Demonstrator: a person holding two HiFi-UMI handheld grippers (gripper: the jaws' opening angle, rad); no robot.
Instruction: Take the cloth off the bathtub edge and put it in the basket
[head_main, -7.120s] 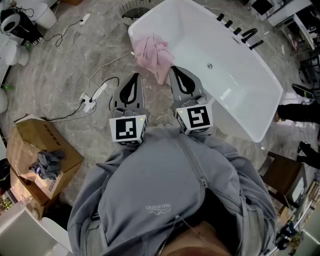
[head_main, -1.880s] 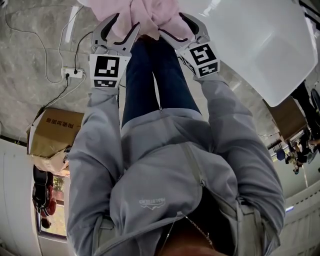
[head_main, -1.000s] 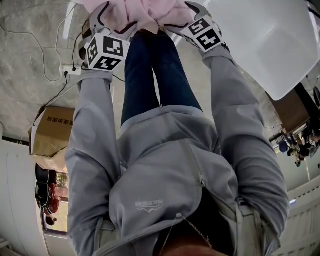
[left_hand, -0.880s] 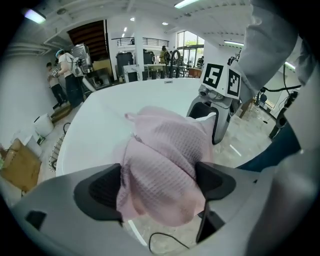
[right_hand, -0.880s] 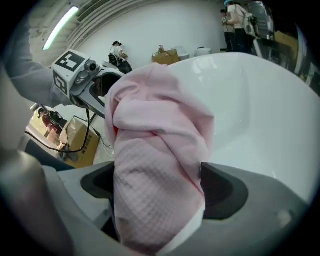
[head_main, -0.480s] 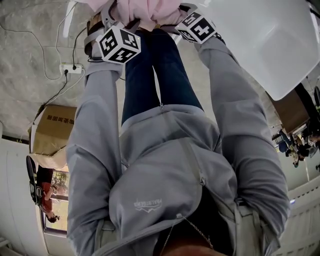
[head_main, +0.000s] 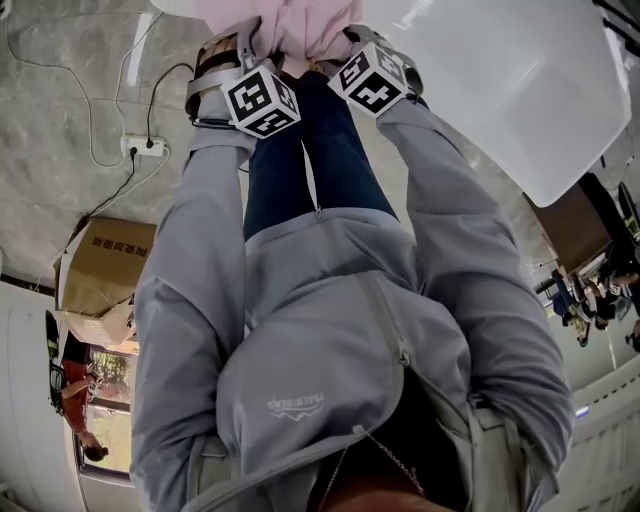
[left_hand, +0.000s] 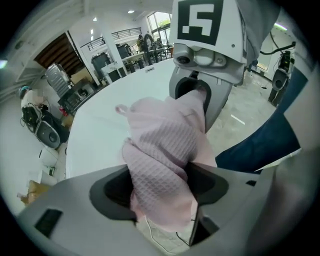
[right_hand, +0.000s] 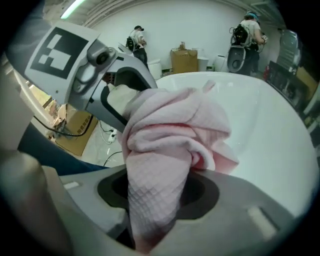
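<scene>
The white bathtub (head_main: 500, 90) stands to the far right. At its near left edge is the pink cloth (head_main: 300, 25), bunched up. The left gripper (left_hand: 160, 197) and the right gripper (right_hand: 155, 200) have just been closing, and each now pinches a fold. I judge the grip made; lifting can begin.

Bright, even ceiling light; bathtub (left_hand: 95, 130) beyond fingers (left_hand: 65, 210) blown out. Fisheye warp, dark corners. Cloth (left_hand: 160, 165) betw. fingers sharp.

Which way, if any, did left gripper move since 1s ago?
Yes. Left gripper shifted picture-right, away from the power strip; its jaws have just been closing, cloth between them.
</scene>
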